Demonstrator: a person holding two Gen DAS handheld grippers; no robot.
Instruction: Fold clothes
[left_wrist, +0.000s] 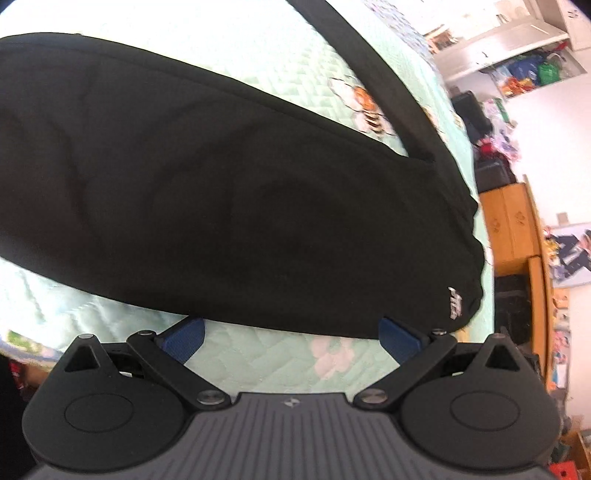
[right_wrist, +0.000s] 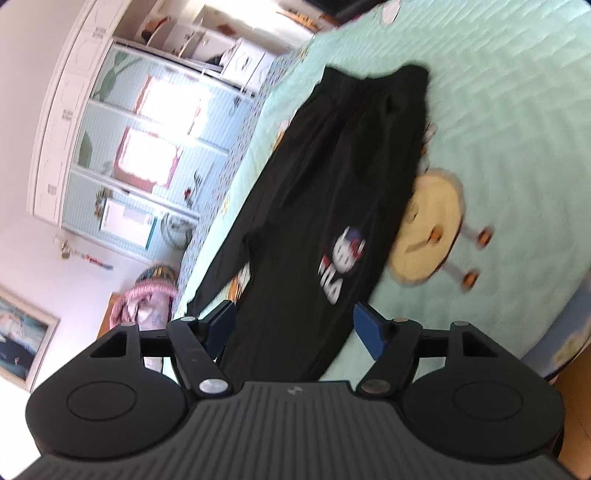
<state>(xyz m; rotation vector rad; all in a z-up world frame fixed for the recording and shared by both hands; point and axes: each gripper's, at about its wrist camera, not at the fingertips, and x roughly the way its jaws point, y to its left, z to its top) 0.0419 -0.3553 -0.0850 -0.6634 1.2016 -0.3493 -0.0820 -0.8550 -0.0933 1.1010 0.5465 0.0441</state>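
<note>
Probably a home bedroom: quilted bed (right_wrist: 498, 110), wardrobe (right_wrist: 140, 147), wooden dresser (left_wrist: 513, 221).

Each claw, left (left_wrist: 291, 334) and right (right_wrist: 293, 326), has a ribbed grey body with a small pale emblem, two round matte-black housings with triangular cut-outs, black link arms on silver pivot screws, and blue fingers (left_wrist: 184, 338).
</note>
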